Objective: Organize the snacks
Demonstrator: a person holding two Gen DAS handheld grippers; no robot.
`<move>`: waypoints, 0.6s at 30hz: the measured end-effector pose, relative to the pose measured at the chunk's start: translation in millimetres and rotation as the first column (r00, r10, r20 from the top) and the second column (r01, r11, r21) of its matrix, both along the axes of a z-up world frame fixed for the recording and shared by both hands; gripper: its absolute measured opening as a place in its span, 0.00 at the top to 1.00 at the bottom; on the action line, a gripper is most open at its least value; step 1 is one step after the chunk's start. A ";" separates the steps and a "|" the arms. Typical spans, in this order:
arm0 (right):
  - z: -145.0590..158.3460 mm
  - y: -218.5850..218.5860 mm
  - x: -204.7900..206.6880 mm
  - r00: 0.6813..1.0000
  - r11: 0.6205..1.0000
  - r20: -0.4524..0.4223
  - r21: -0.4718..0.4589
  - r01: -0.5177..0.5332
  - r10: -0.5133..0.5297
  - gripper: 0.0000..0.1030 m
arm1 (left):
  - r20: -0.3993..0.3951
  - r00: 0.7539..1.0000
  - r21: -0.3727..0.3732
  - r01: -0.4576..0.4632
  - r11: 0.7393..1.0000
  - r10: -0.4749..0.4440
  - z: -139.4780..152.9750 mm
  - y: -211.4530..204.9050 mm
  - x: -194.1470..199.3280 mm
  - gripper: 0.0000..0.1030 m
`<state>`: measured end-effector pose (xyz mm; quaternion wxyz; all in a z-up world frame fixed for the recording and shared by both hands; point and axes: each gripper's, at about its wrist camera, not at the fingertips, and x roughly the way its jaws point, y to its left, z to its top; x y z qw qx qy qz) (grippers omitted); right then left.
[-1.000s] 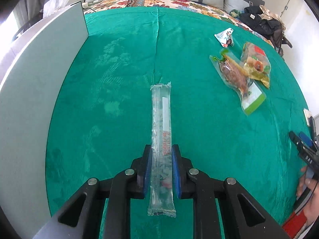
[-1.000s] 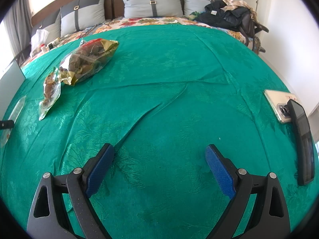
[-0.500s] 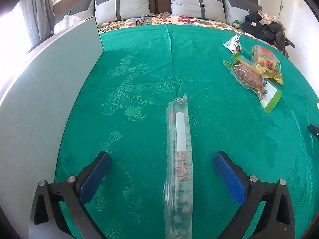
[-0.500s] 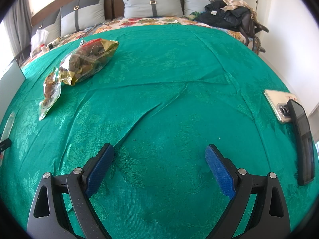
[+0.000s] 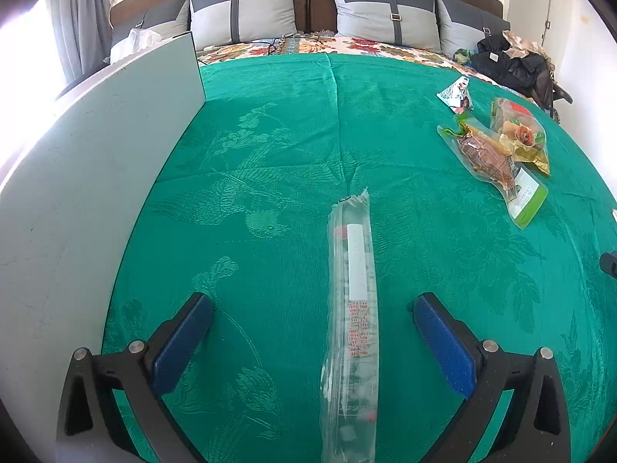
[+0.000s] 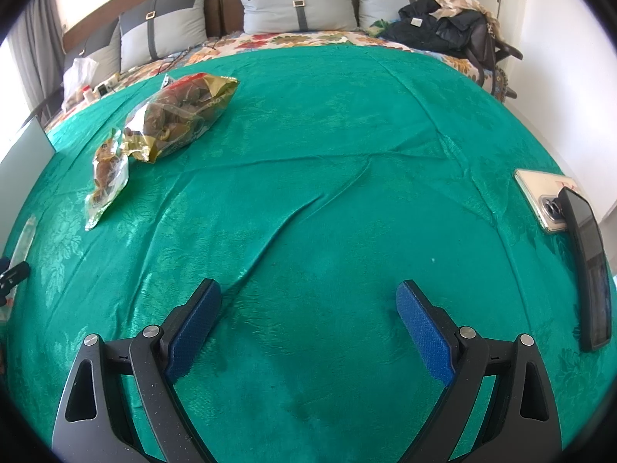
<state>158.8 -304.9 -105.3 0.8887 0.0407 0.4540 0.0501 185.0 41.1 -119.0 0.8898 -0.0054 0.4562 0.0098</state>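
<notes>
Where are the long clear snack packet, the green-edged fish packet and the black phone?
long clear snack packet (image 5: pixel 353 308), left wrist view, on its white label.
green-edged fish packet (image 5: pixel 488 156), left wrist view, on the brown contents.
black phone (image 6: pixel 588 266), right wrist view, on its dark screen.

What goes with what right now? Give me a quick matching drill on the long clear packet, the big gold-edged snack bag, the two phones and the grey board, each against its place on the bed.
Things:
1. long clear packet
2. gold-edged snack bag
3. two phones
4. grey board

Places:
A. standing along the left edge of the green cover
B. far left in the right wrist view, partly on a smaller meat packet
C. lying between the open left claw fingers, untouched
D. right edge of the cover, one overlapping the other

Pairs: 1-C, 2-B, 3-D, 4-A
</notes>
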 end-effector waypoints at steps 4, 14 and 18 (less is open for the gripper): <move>18.1 48.8 30.4 0.978 0.972 -0.010 0.114 -0.204 0.206 0.09 | 0.000 1.000 0.000 0.000 1.000 0.000 0.2 -0.3 -0.1 0.00; 3.6 160.7 140.2 0.901 0.925 -0.208 0.081 -0.372 0.381 0.10 | 0.000 1.000 -0.001 0.000 1.000 0.000 0.1 0.0 0.0 0.00; 0.2 200.0 141.7 0.900 0.912 -0.194 -0.059 -0.407 0.390 0.11 | 0.000 1.000 -0.001 0.000 1.000 0.000 0.2 -0.1 0.0 0.00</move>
